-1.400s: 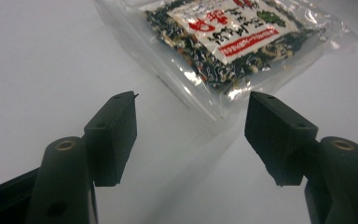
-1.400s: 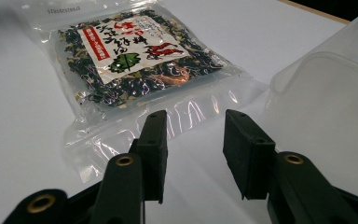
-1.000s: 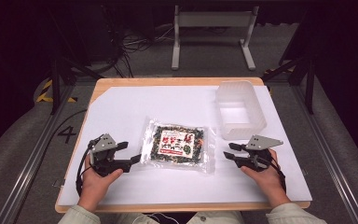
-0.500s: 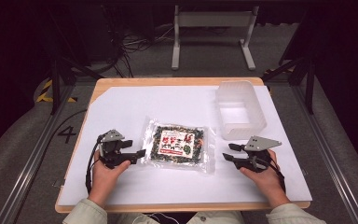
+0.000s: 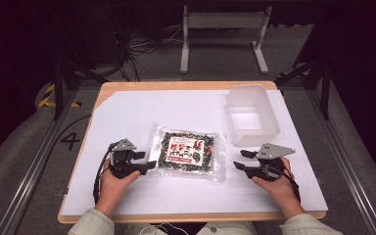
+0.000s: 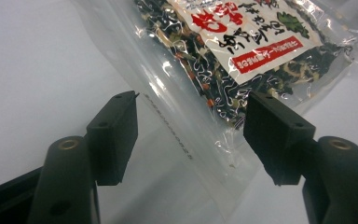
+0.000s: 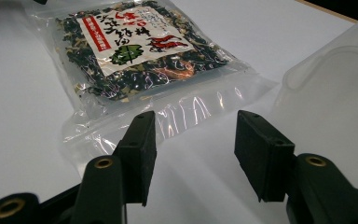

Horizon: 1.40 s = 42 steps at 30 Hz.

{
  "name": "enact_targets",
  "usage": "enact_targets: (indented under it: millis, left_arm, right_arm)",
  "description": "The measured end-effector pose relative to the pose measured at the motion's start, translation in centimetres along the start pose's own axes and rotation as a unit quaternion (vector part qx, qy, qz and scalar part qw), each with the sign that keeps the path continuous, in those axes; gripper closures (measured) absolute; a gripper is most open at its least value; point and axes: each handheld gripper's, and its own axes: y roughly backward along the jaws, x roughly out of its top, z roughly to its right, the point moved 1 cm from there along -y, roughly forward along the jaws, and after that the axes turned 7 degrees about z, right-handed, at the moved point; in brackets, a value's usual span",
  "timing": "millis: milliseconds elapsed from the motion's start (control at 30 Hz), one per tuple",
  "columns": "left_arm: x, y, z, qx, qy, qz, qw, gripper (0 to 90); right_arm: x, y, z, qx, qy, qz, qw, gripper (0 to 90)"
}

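**Two open grippers close on one packet**

One clear packet (image 5: 188,152) of dark dried greens with a red-and-white label lies flat on the white table (image 5: 127,112), its empty sealed margin facing the left gripper (image 5: 149,165). That gripper's jaws stand apart, straddling the packet's clear corner edge, seemingly without pinching it yet. A good grip probably takes the flat film margin, well in from the corner, so the slick plastic does not slip out as the jaws meet. On the packet's far side the right gripper (image 5: 237,160) also gapes, just short of the other clear border, touching nothing. Beyond the packet, behind the right gripper, stands a translucent tub (image 5: 252,115), the likely destination.
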Motion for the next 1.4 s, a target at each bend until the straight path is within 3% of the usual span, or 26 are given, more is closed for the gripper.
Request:
enact_targets:
  millis: [100,233,367,700,833,967,1033,1067,1100,1400]
  left_arm:
    - [-0.1,-0.2,-0.1,-0.007,0.013,-0.005,0.9999,36.6]
    - [-0.3,-0.6,-0.1,-0.004,0.013,-0.012,0.9998,33.2]
    - [-0.5,-1.1,0.2,-0.017,0.013,-0.029,0.9993,35.0]
    - [-0.5,-1.2,0.5,-0.031,0.013,-0.031,0.999,30.6]
    - [-0.6,-1.2,0.9,-0.014,-0.01,-0.035,0.9992,41.5]
    - [-0.7,-1.2,1.2,-0.007,-0.004,-0.031,0.9995,48.7]
    - [-0.7,-1.1,1.2,-0.011,0.005,-0.032,0.9994,50.4]
    - [-0.7,-1.1,1.1,-0.017,0.015,-0.033,0.9992,59.1]
    - [-0.7,-1.0,0.9,-0.032,0.037,-0.037,0.9981,63.1]
    - [-0.8,-1.0,0.8,-0.043,0.071,-0.042,0.9957,77.8]
  right_arm:
    - [0.0,0.0,0.0,0.0,0.001,0.0,1.0,48.0]
    - [0.0,0.0,0.0,0.0,0.003,0.001,1.0,47.6]
    - [0.0,0.0,-0.1,0.0,0.005,0.0,1.0,47.3]
    - [0.0,0.0,-0.2,0.0,0.009,0.0,1.0,46.8]
    - [0.0,-0.1,-0.2,0.0,0.01,-0.001,1.0,46.4]
    - [0.0,-0.2,-0.3,0.001,0.01,-0.003,0.9999,46.1]
    - [0.0,-0.2,-0.3,0.002,0.011,-0.003,0.9999,45.9]
    - [0.1,-0.2,-0.3,0.002,0.011,-0.003,0.9999,45.8]
    - [0.1,-0.1,-0.3,0.001,0.012,-0.003,0.9999,45.8]
    - [0.1,-0.1,-0.4,0.003,0.014,0.0,0.9999,45.7]
